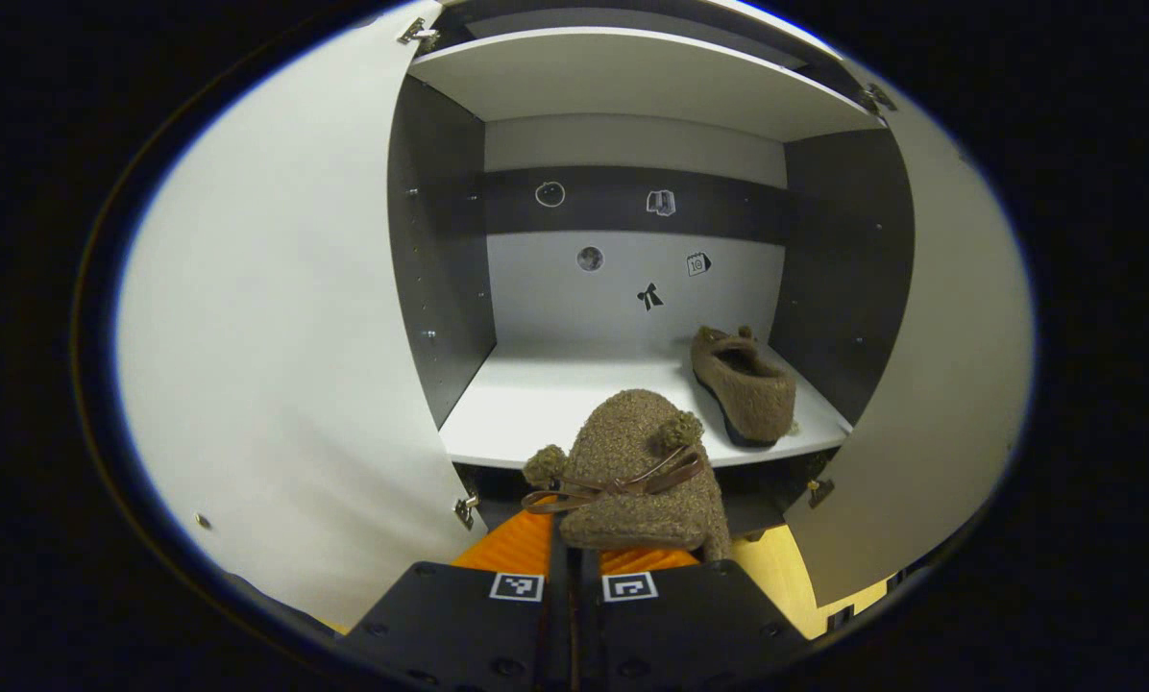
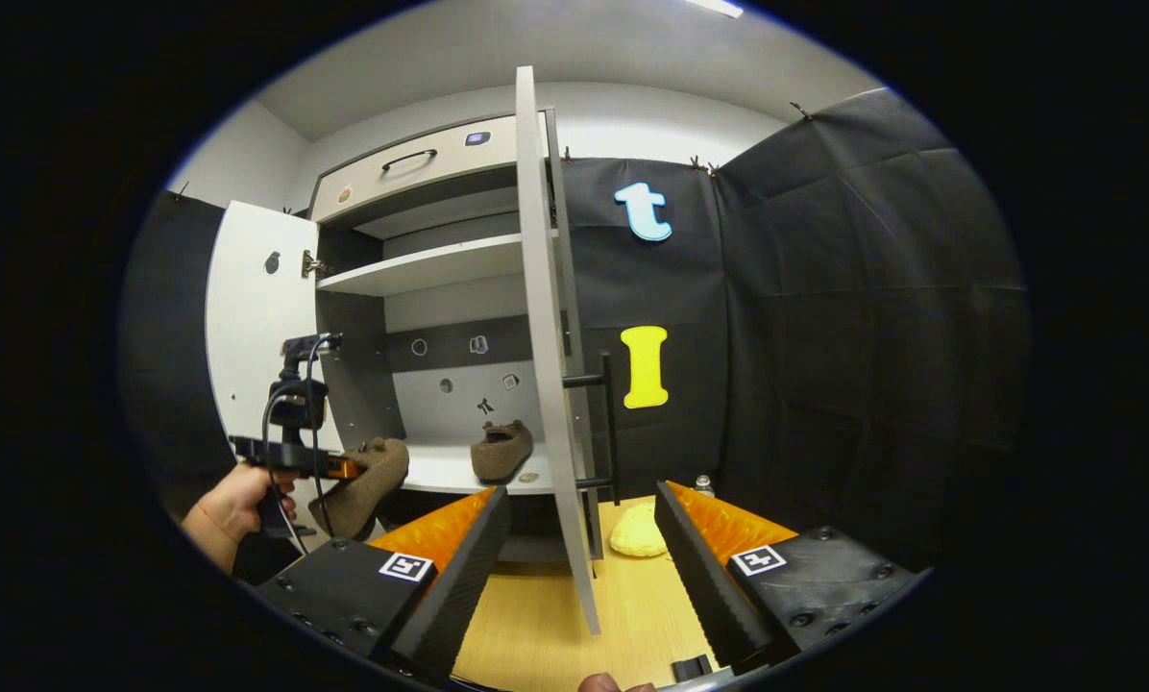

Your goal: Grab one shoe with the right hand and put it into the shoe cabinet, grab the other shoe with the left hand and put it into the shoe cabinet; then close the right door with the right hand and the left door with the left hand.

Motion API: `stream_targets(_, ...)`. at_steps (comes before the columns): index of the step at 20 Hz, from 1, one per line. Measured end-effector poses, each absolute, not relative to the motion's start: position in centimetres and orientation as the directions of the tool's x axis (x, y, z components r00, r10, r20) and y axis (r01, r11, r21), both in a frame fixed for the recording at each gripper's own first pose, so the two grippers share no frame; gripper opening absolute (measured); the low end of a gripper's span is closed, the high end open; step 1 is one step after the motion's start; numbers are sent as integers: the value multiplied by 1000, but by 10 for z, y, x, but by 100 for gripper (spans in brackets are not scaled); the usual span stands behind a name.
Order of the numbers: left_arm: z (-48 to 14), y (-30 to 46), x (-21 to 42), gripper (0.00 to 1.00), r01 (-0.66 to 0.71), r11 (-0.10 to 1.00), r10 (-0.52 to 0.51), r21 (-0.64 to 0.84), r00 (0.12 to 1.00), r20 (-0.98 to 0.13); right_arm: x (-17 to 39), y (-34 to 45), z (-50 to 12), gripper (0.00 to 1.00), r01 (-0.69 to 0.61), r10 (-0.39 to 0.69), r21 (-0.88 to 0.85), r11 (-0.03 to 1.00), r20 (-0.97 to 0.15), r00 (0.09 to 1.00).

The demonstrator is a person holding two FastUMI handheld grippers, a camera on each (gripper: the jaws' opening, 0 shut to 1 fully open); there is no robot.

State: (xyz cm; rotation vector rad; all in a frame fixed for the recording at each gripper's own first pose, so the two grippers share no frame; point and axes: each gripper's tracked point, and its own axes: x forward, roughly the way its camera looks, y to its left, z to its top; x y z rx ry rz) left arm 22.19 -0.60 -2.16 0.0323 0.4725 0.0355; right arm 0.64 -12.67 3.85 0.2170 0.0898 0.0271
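Note:
A fuzzy brown shoe [image 1: 632, 471] with a bow strap is pinched by its heel in my left gripper [image 1: 574, 567], just in front of the lower shelf [image 1: 555, 404] of the open shoe cabinet. The other brown shoe [image 1: 743, 384] lies on that shelf at the right, toe toward me. In the right gripper view a hand [image 2: 238, 500] holds the left gripper [image 2: 344, 469] with its shoe [image 2: 368, 485] at the shelf's edge, and the second shoe [image 2: 502, 450] rests inside. My right gripper [image 2: 584, 567] stands open and holds nothing, close to the right door's edge [image 2: 546, 365].
Both cabinet doors stand wide open: the left door [image 1: 277, 336] and the right door [image 1: 940, 384], which has a black bar handle [image 2: 605, 423]. A yellow soft thing [image 2: 637, 531] and a small bottle [image 2: 701, 483] sit on the wooden floor behind the right door.

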Motion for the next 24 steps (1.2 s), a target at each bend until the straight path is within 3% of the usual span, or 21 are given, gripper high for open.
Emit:
stream_targets(6, -2, 1, 315, 8, -25, 991, 84, 130, 875, -476, 3, -173, 26, 97, 49, -26, 225, 973, -107, 994)
stream_targets(10, -15, -3, 376, 8, -34, 990, 102, 139, 845, -525, 8, -201, 10, 98, 102, -72, 218, 971, -139, 988)
stream_targets(13, -26, -1, 412, 8, -31, 974, 150, 224, 830, -538, 12, -217, 5, 98, 125, -96, 206, 971, -148, 984)
stream_targets(24, -76, -17, 448, 8, -6, 980, 132, 198, 767, -628, 29, -249, -9, 98, 174, -141, 194, 965, -174, 975)
